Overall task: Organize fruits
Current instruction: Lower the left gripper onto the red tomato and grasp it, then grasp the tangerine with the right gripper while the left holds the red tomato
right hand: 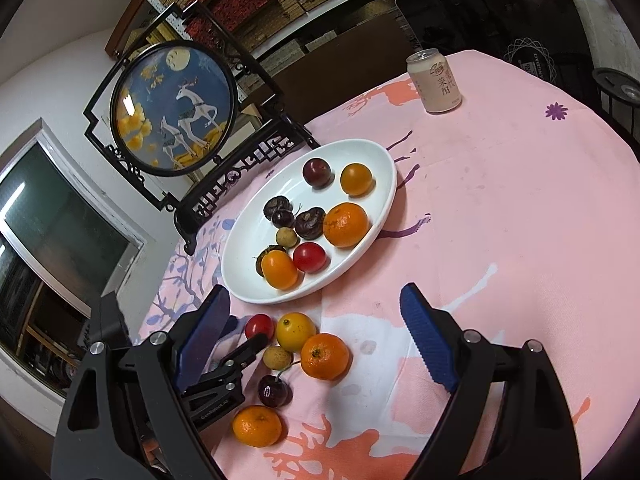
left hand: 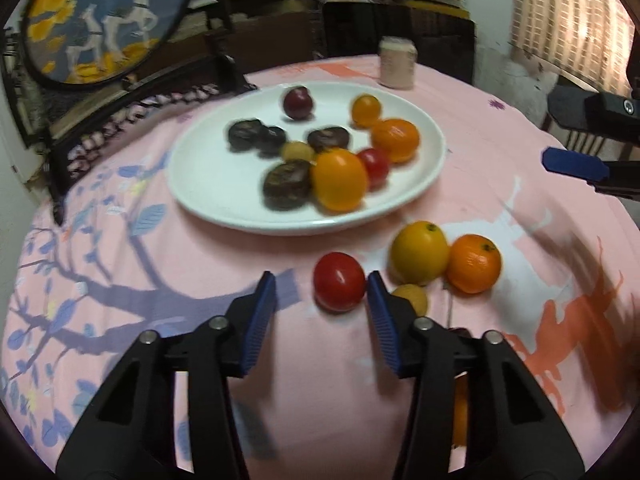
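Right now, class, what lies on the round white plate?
On the round white plate: four dark brown fruits, a dark red plum, three orange fruits, a red tomato and a small tan fruit. One brown fruit sits partly hidden behind an orange one.

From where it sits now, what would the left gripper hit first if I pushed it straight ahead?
Probably bare tablecloth; the left gripper points down with nothing between its fingers. The red tomato lies just ahead, right of centre, though depth is unclear.

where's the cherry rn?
Right wrist view, lower centre: the dark cherry lies on the pink tablecloth, off the plate, between the small tan fruit and the nearest mandarin.
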